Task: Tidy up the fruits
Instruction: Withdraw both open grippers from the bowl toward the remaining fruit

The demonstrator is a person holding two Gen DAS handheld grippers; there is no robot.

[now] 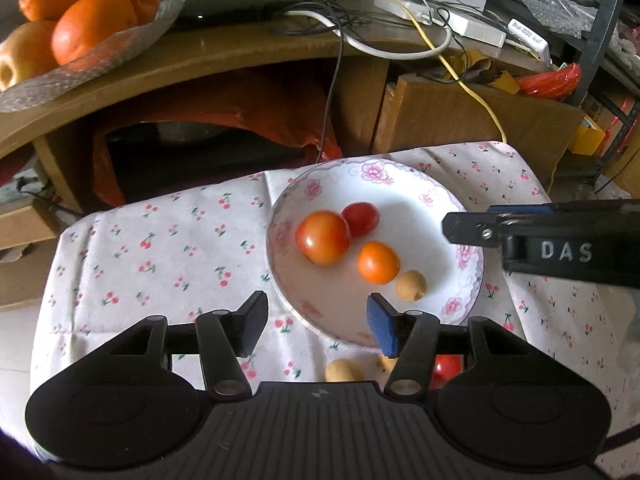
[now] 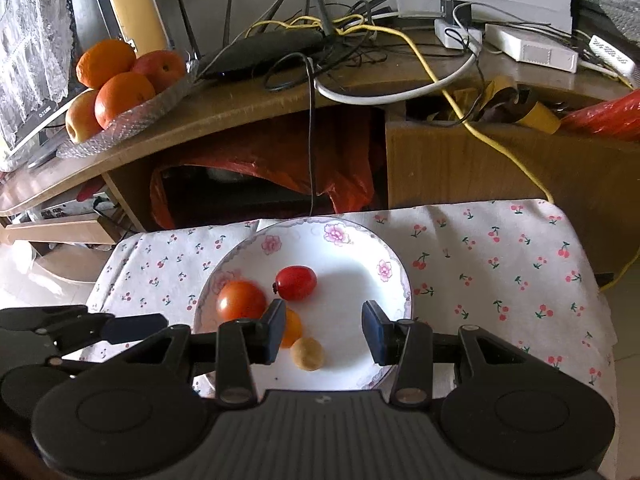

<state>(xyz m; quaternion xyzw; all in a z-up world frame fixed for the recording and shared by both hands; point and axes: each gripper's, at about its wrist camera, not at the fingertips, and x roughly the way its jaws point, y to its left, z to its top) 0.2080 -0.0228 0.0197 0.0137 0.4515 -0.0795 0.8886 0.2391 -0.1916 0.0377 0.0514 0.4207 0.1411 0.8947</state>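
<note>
**Four fruits on the plate, at least three left near the cloth's front edge**

Four pieces already sit in the flowered plate: a large tomato toward its left rim, a small red tomato just behind and touching it, an orange fruit near the middle, and a small tan fruit just beside that, toward the front rim. The plate rests on the cherry-print cloth, close to the cloth's back edge.

My judgement is that the job is past halfway but unfinished. In the left wrist view, three more pieces lie on the cloth in front of the plate's front rim: a tan fruit, a second tan piece and a red fruit.

The left gripper has its fingers spread apart and empty, poised over the plate's front-left rim. The right gripper is likewise spread apart with nothing between its fingers, over the front half of the plate, straddling the orange fruit and the small tan one.

Much of the loose fruit is masked by the left gripper's body, so its count and kind are uncertain; the second tan piece shows only as a sliver. The right wrist view does not show these pieces at all. The cloth's front edge is out of sight in both views.
</note>
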